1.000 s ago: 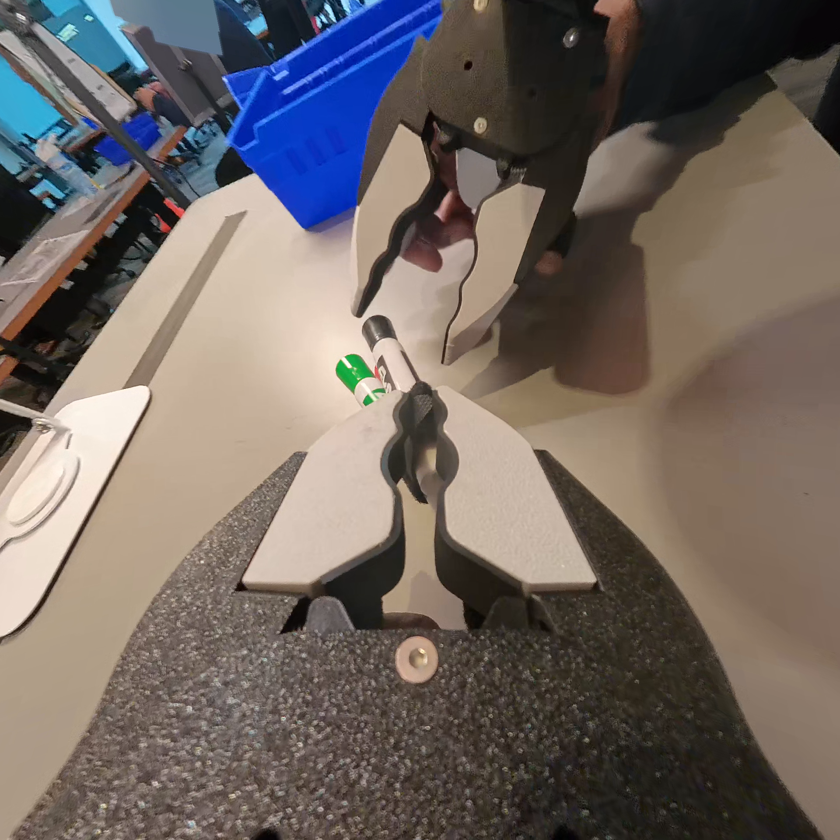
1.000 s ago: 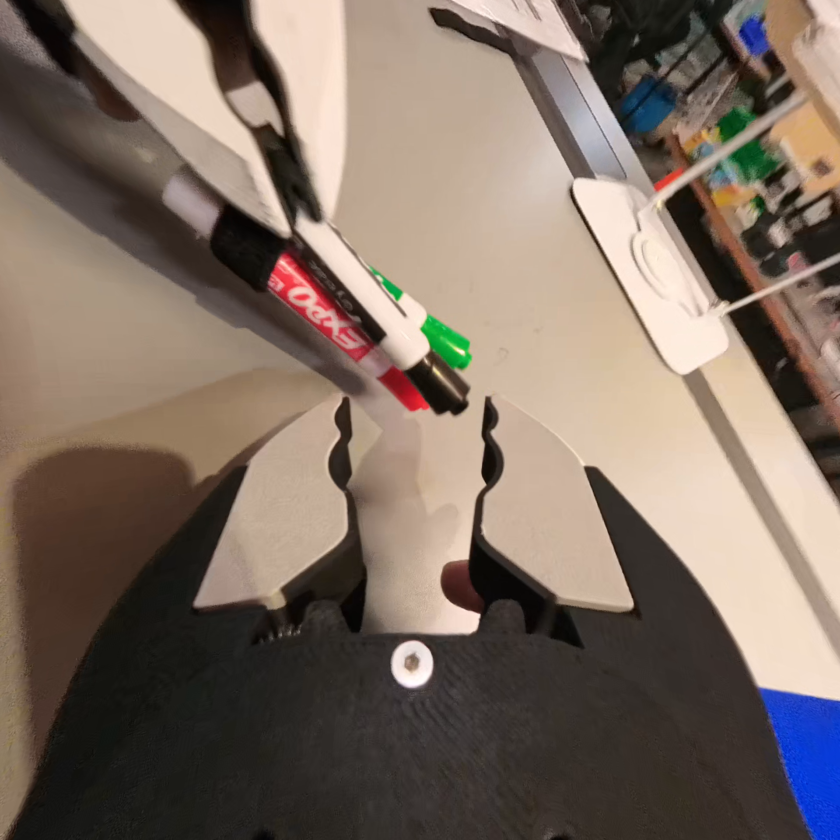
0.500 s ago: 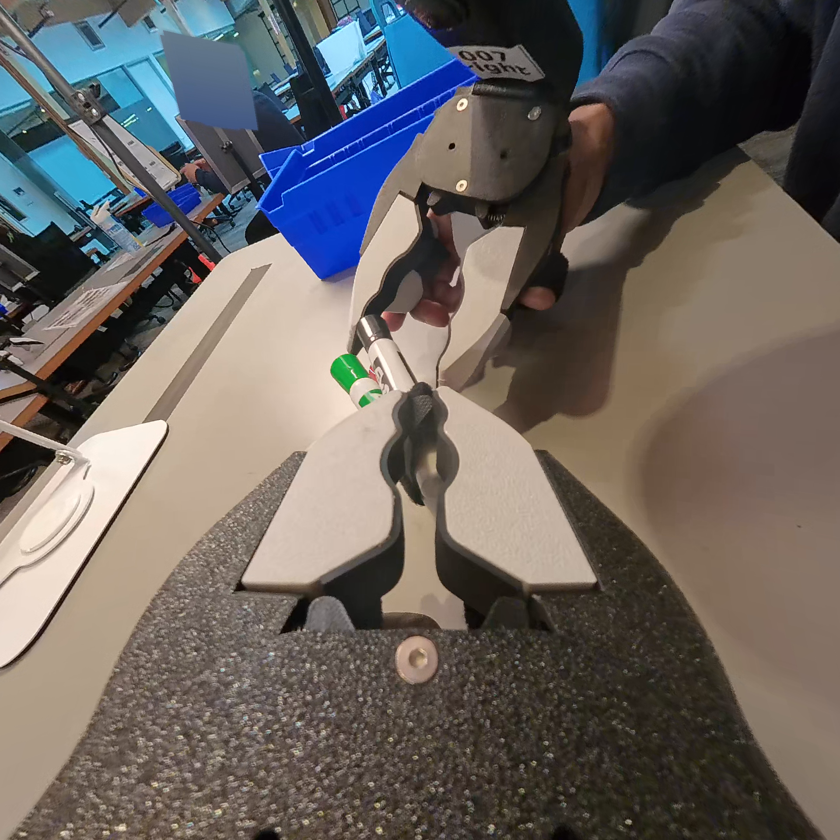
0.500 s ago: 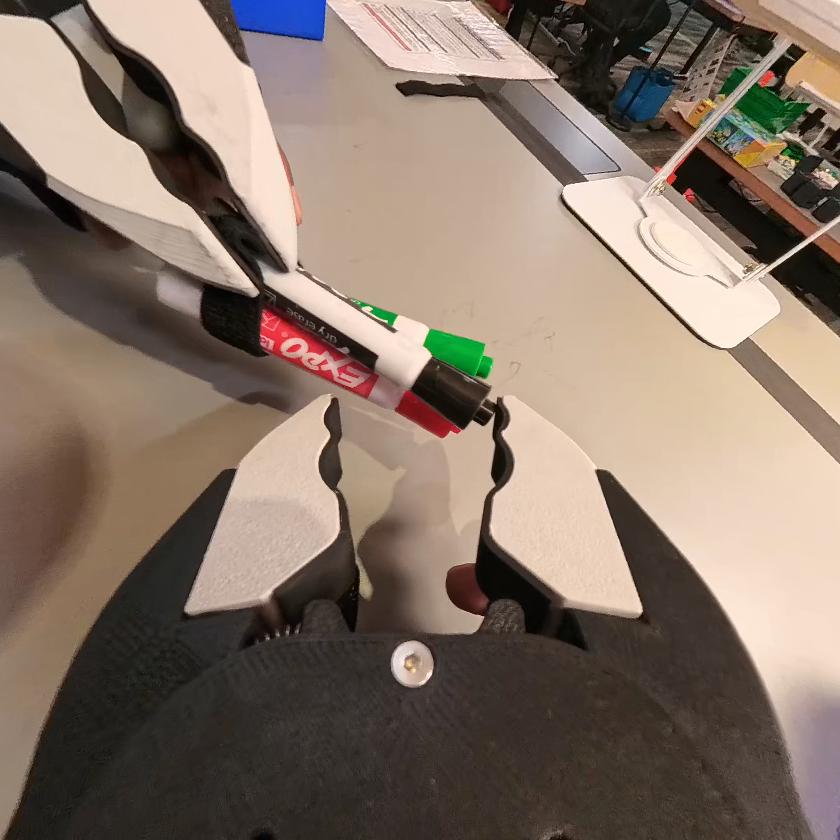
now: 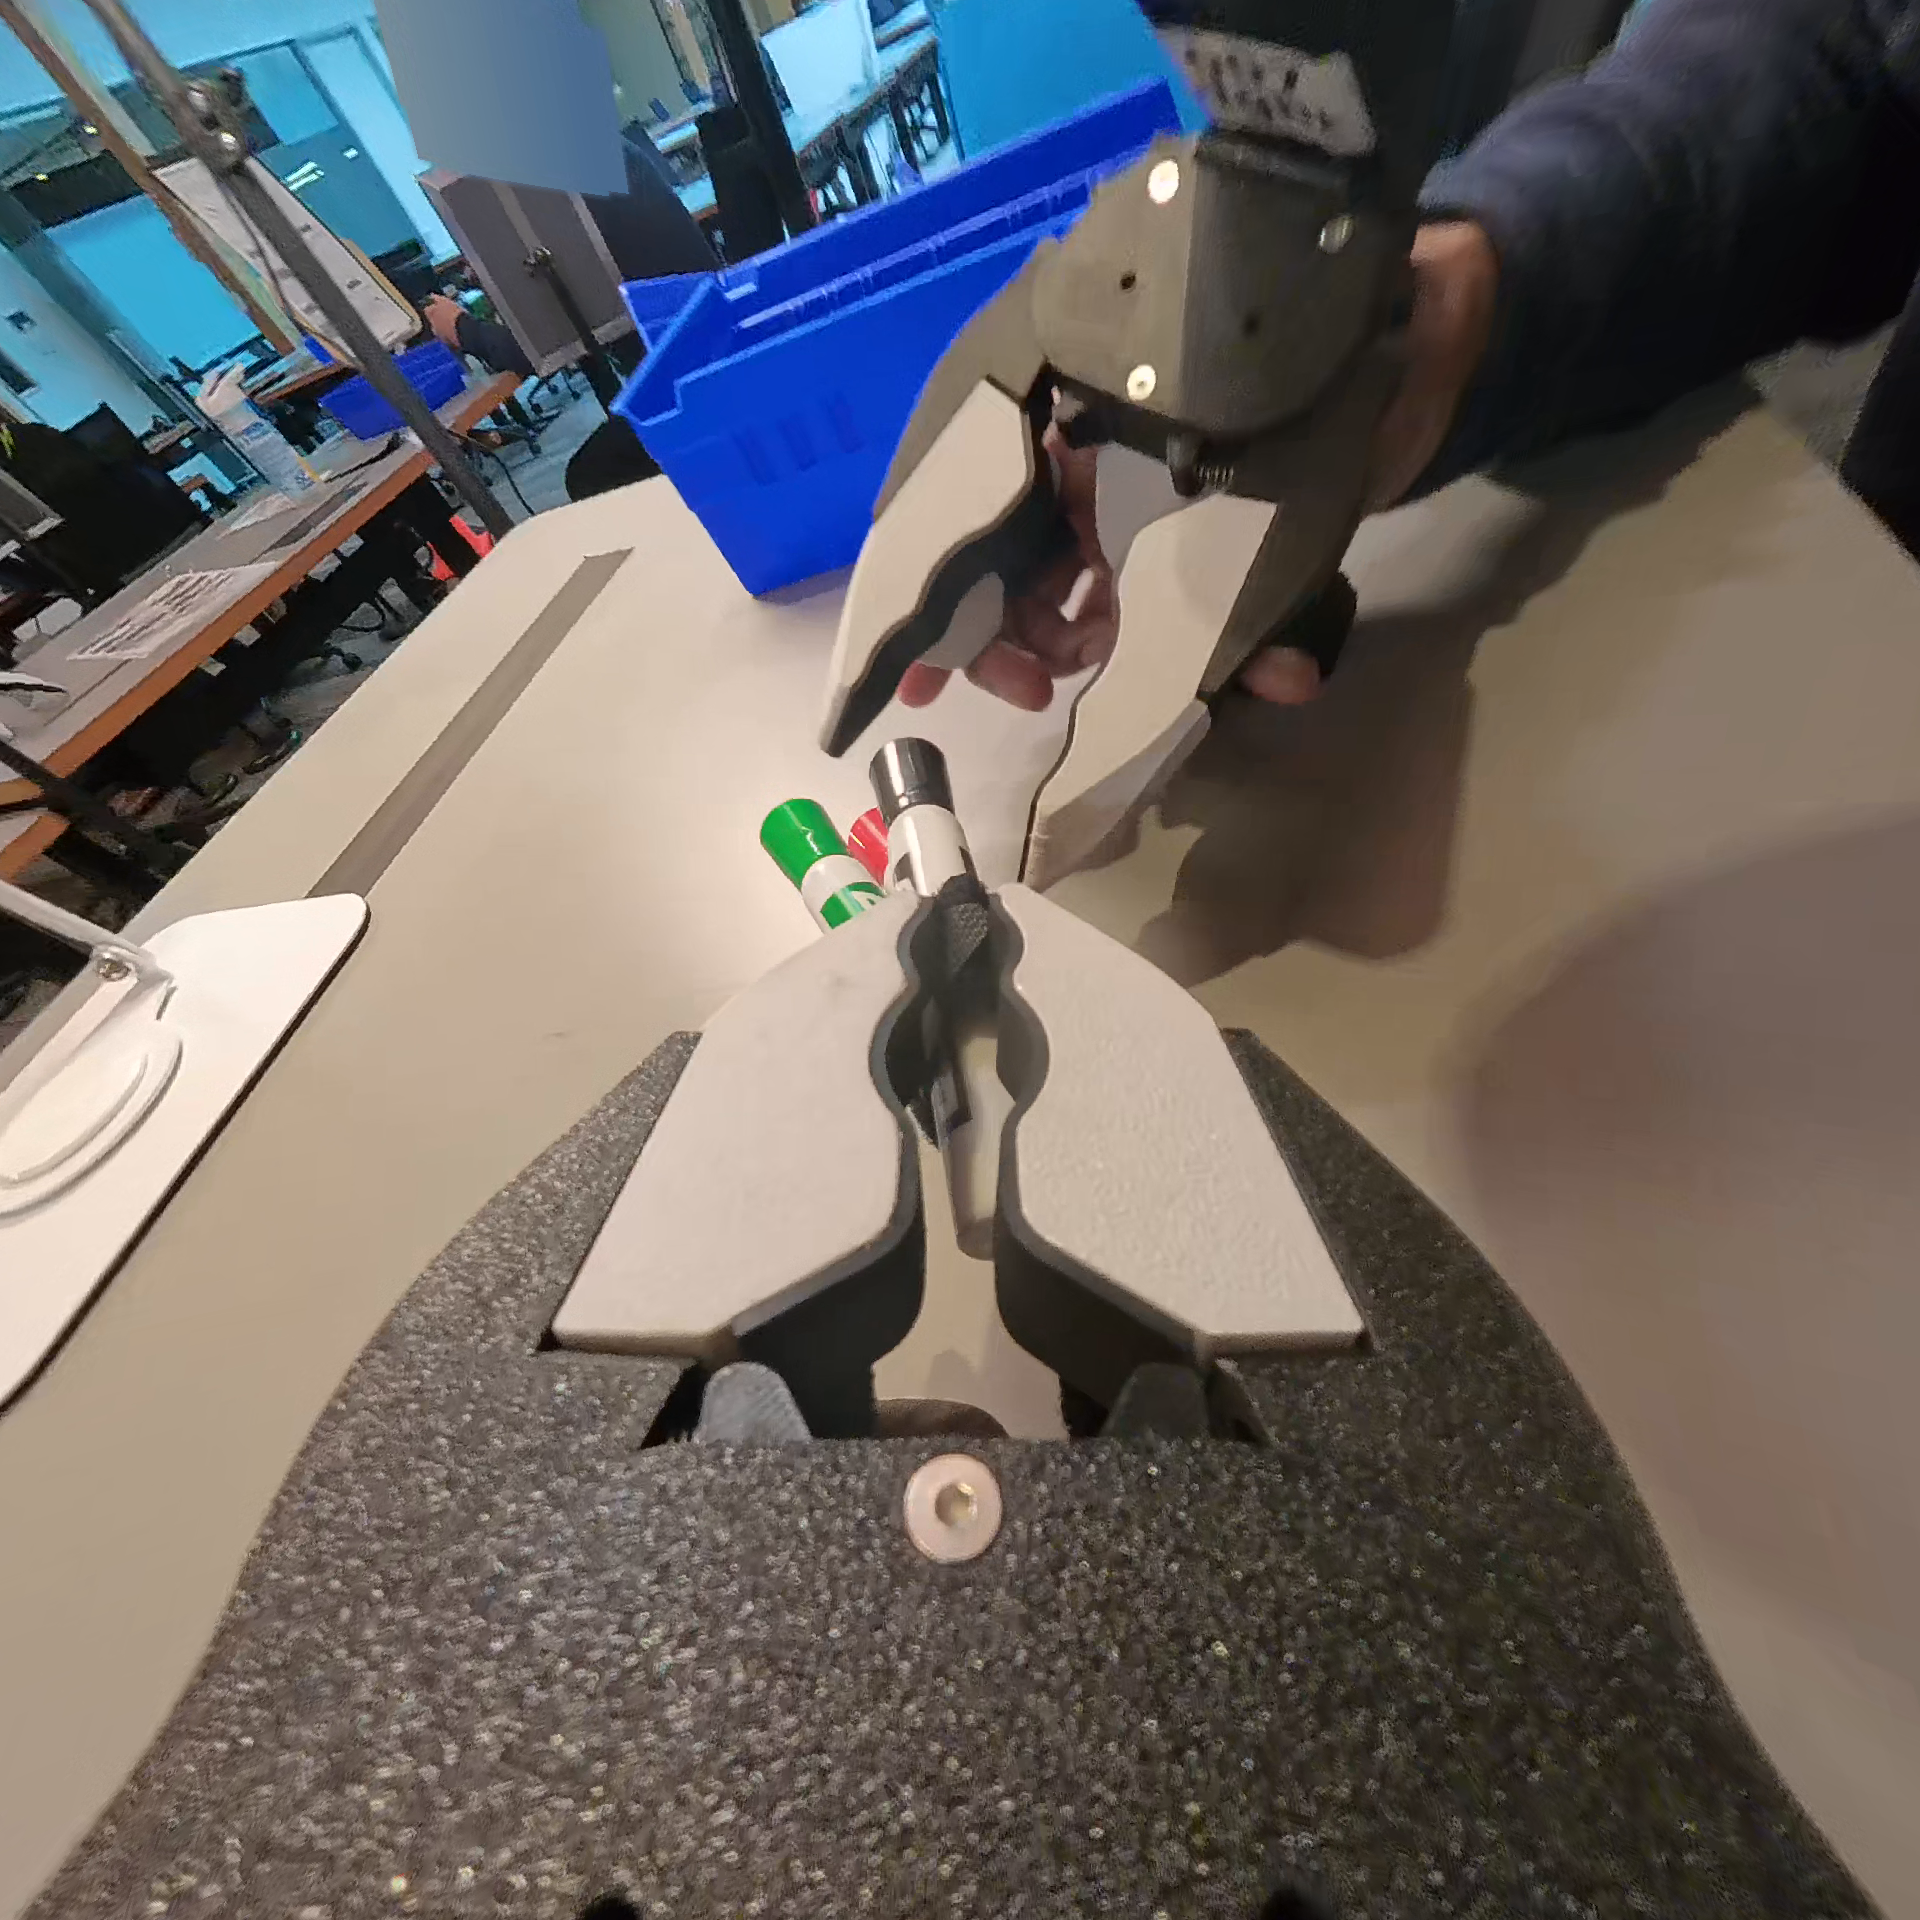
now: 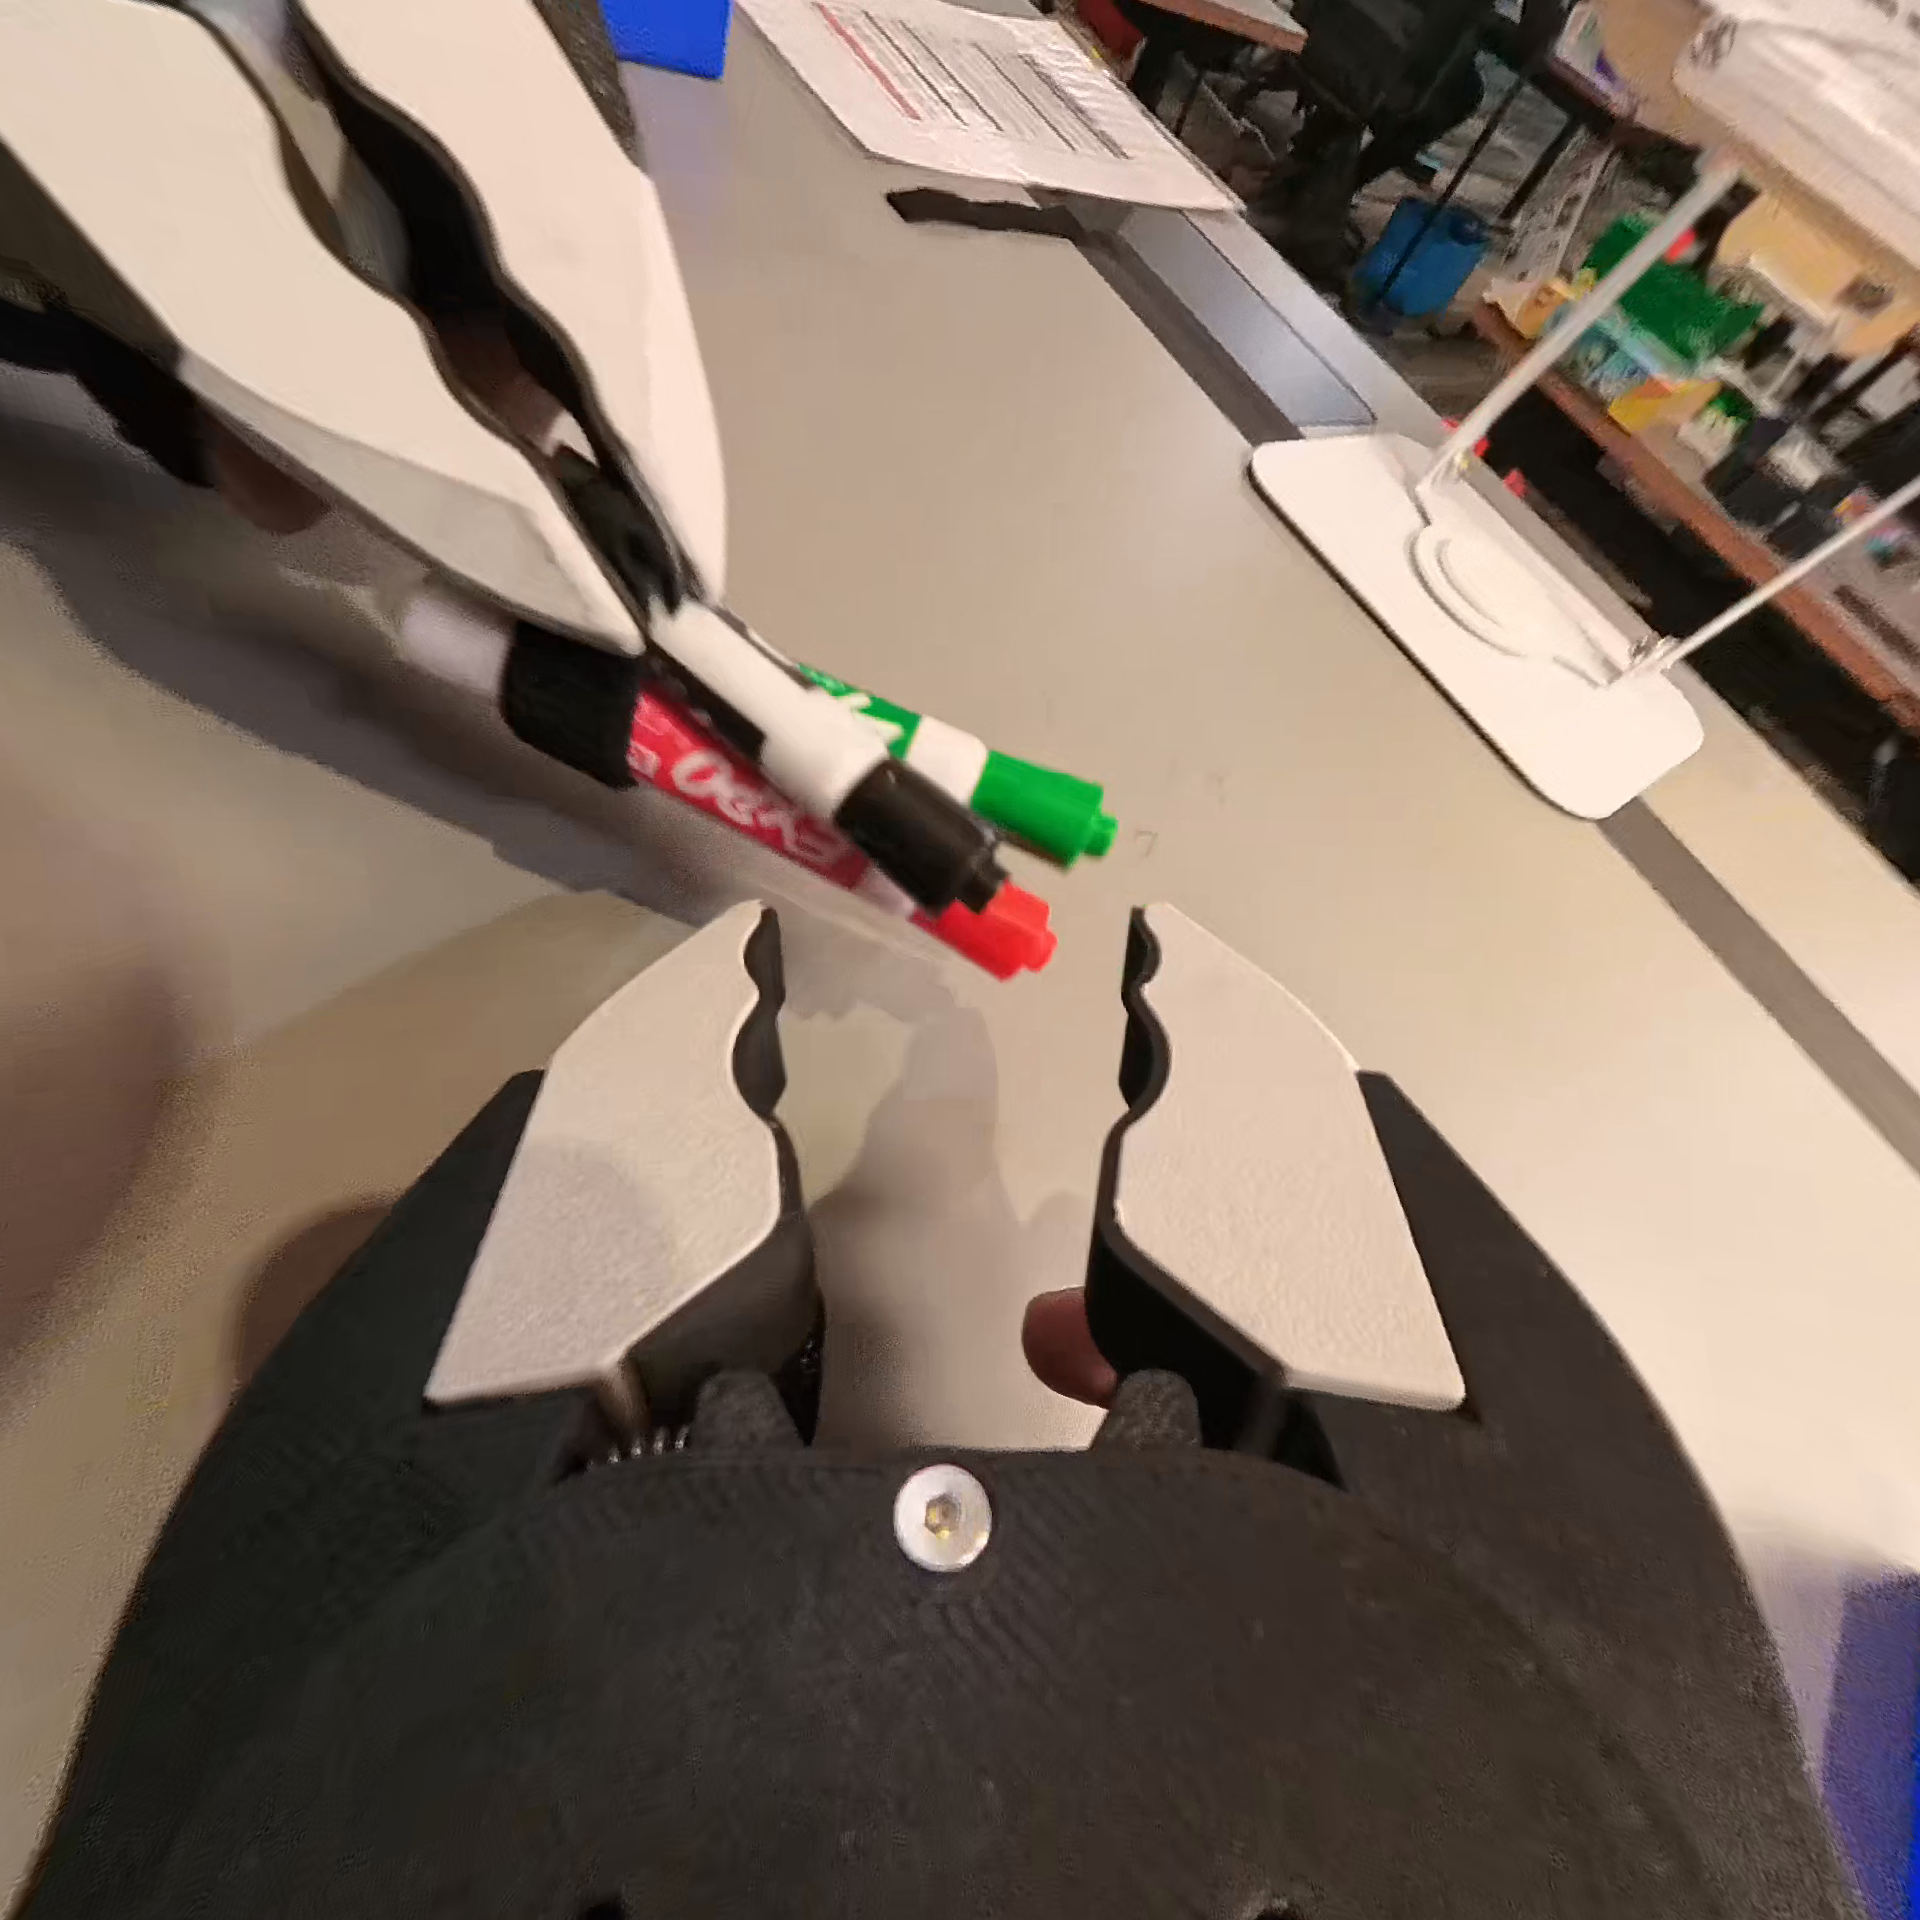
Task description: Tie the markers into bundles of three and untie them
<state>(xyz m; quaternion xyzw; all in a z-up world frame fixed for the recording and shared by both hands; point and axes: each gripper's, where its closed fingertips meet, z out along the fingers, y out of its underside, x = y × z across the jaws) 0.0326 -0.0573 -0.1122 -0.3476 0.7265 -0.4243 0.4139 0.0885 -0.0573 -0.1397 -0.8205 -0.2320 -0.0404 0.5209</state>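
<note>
Left gripper (image 5: 951, 914): grey plate fingers nearly closed, pinched on the black fabric hook-and-loop strap (image 5: 958, 940) that binds the markers. The strap's loose end rises through the narrow slot between the fingertips, and both inner edges press on it.

Bundle of three dry-erase markers, white barrels: black-capped marker (image 5: 914, 821) uppermost, green-capped marker (image 5: 810, 852) on the far side as the right wrist view shows it, red-capped marker (image 6: 831, 842) lowest. The bundle hangs from the strap, clear of the worktop, caps pointing away from the left fingers. The uncapped end of the black-capped marker lies back between those fingers. In the right wrist view the strap wraps the barrels as a black band (image 6: 571, 707) just beyond the left fingertips.

Right gripper (image 6: 951, 920): grey plate fingers spread wide, nothing between them. The red and black caps sit just ahead of the fingertips, closer to the left fingertip; no contact shows. A person's hand (image 5: 1039, 644) grips its handle.

Pale grey worktop (image 5: 520, 987): lies under both grippers.

Blue plastic bin (image 5: 821, 416): behind the right gripper in the left wrist view.

White flat stand base (image 6: 1475, 613): well off to the right of the right fingers.

Printed paper sheet (image 6: 987, 94): far ahead of the right fingers.
</note>
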